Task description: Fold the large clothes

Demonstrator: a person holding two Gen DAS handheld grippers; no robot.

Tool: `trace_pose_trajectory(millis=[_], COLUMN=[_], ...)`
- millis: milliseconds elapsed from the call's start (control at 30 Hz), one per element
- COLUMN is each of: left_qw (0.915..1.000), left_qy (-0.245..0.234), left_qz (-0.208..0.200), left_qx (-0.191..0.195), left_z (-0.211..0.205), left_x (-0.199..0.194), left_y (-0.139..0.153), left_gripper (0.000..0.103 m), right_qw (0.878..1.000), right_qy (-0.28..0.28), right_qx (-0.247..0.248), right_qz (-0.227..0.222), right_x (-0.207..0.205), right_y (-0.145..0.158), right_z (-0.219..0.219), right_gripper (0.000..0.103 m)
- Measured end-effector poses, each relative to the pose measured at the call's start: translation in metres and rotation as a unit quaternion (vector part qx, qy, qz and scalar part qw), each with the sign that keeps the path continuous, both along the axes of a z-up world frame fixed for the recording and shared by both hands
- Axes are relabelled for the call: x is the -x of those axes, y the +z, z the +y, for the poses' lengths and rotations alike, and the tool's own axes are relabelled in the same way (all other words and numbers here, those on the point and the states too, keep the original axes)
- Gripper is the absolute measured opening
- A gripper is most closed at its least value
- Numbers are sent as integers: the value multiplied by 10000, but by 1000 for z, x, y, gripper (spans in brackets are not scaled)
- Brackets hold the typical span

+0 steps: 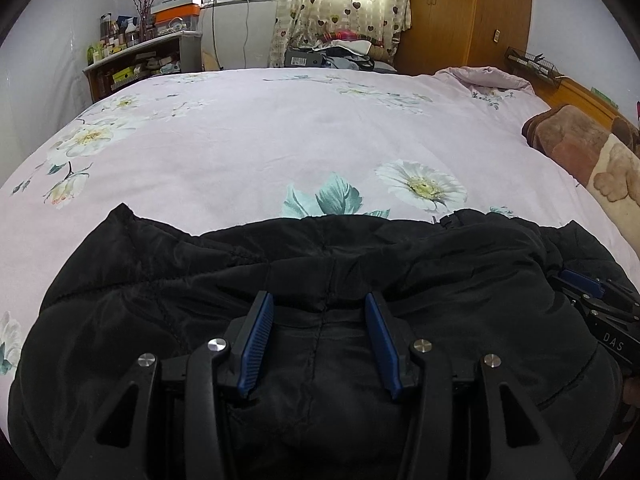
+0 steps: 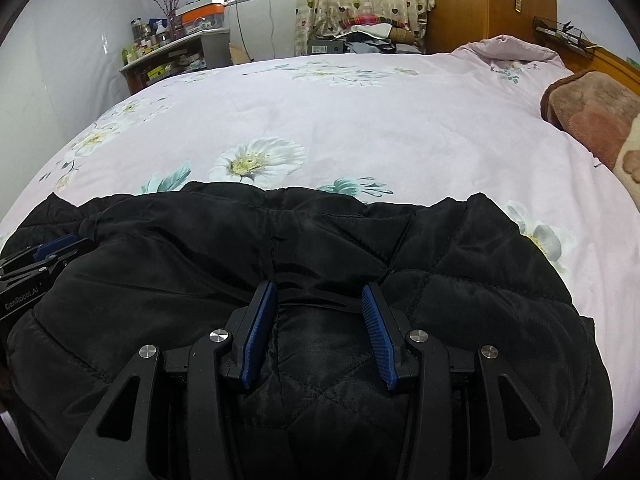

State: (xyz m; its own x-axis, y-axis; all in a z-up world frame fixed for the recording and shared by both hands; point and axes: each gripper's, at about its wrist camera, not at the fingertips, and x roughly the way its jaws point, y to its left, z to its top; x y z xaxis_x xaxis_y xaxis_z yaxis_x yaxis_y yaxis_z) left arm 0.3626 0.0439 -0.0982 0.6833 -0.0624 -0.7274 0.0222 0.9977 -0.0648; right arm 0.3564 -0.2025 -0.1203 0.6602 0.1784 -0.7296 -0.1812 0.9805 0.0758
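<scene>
Black quilted jacket (image 1: 320,280), bunched, lies on the near edge of the bed (image 1: 260,140), below its printed daisy. Left gripper (image 1: 318,304) and right gripper (image 2: 318,294) sit side by side on the jacket, jaws spread, fabric between the blue pads but not pinched. Brown blanket (image 1: 568,140) lies right of the jacket.

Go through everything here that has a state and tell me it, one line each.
Black jacket: lying bunched on the bed, partly folded.
Left gripper: jaws apart over the jacket, pads not pressing the fabric.
Right gripper: jaws apart over the jacket, nothing pinched.
Bedspread: spread flat.
Curtain: drawn aside, window partly uncovered.
Wardrobe: doors closed.
</scene>
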Motion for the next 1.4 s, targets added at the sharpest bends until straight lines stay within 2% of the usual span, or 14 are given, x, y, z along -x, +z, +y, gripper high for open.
trace_pose_trajectory(millis=[100,200,267,400,500,600,667,733,933,1000,1067,1167,1267,1400], left_qw=[9997,9994,9996,9962,9927,9938,9938,9934,9938,9923,9921,9960,9993,9999], left_qy=[-40,-66,-140,-516,-921,-1043,-1033,-990,-1019,-1131,-1179,-821,-172,37], left_qz=[245,338,114,-354,-216,-3,114,231,297,310,2,-345,-74,-167], left_qx=[-53,74,222,598,745,390,384,530,330,407,435,-55,-338,-21], left_z=[-1,3,4,-13,-43,-72,-74,-71,-79,-74,-55,-12,38,70], left_x=[-5,-2,10,53,68,65,55,47,42,47,53,50,35,40], left_y=[12,36,57,87,73,39,24,21,26,44,66,79,60,36], left_gripper=[51,49,49,49,49,49,48,46,46,43,43,43,43,43], right_qw=[9999,9993,9994,9992,9986,9985,9985,9986,9983,9982,9980,9978,9975,9970], right_qy=[12,0,-16,-51,-311,-507,-535,-532,-563,-561,-603,-615,-676,-770], right_qx=[-33,-66,-114,-294,-239,-190,-52,-4,165,194,184,24,56,-30], right_qz=[154,360,313,-256,-343,-49,-68,-13,0,51,4,-242,-179,-9], right_x=[-3,-3,5,41,64,64,62,55,50,51,59,64,50,39], right_y=[6,24,41,77,72,45,31,20,10,19,34,54,50,26], right_z=[-1,-6,-10,-28,-46,-59,-63,-63,-59,-59,-60,-64,-68,-76], right_gripper=[45,45,45,45,45,45,45,45,45,45,45,45,45,45])
